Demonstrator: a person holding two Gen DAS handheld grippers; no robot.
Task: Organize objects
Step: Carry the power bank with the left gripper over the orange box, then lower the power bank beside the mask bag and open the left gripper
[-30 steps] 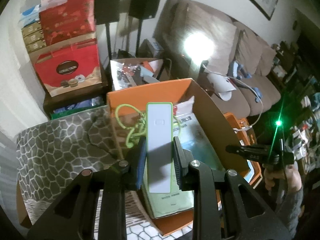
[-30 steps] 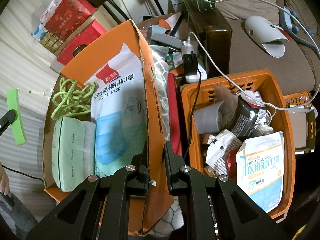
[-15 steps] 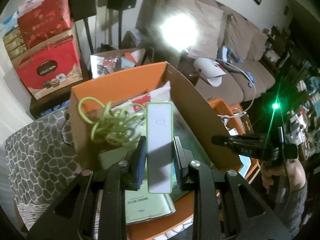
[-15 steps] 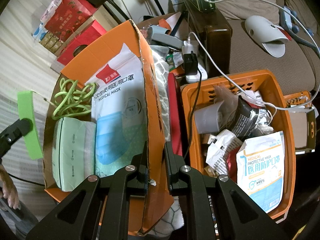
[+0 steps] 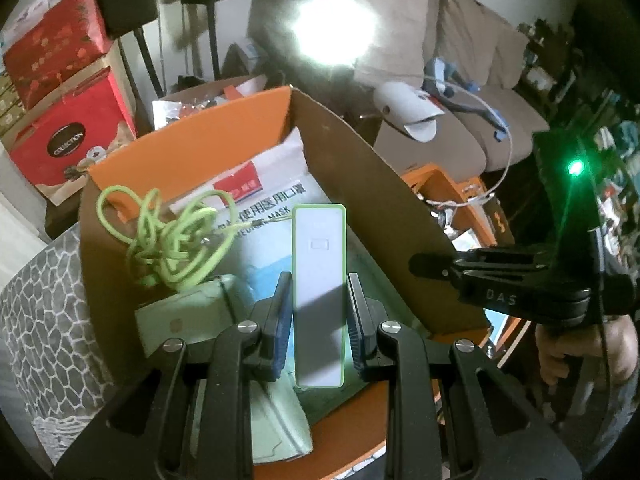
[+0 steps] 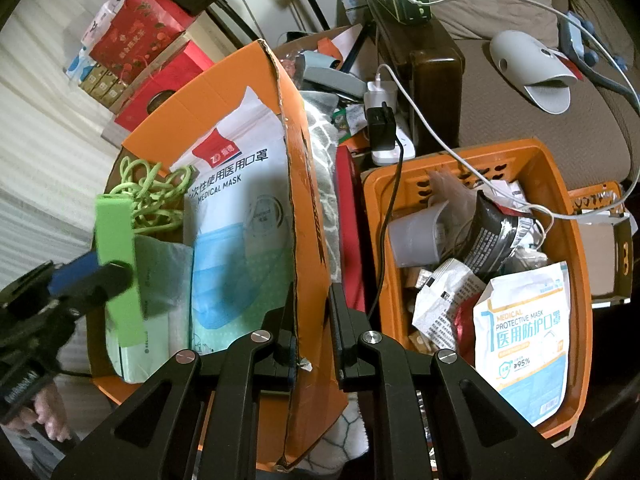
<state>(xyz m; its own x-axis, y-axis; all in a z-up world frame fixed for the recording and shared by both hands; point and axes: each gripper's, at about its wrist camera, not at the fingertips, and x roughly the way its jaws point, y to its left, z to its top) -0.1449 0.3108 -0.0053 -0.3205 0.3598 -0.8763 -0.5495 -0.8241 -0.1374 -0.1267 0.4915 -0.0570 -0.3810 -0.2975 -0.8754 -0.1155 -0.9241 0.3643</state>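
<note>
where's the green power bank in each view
Left wrist: green power bank, centre, upright, white face showing, clamped in the left gripper above the cardboard box.
Right wrist: far left, green edge showing, over the box's left side.
Shared landmark: green cord, coiled inside the box.

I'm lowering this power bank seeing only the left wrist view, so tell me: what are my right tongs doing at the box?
Observer: The right tongs straddle the cardboard box's right wall, one finger inside, one outside.
Operator: What lies beyond that wall?
Observer: An orange basket, with a medical mask pack on top of its clutter.
Operator: And where is the power bank?
Observer: The power bank hangs at the box's left side, above a pale green pack.
</note>
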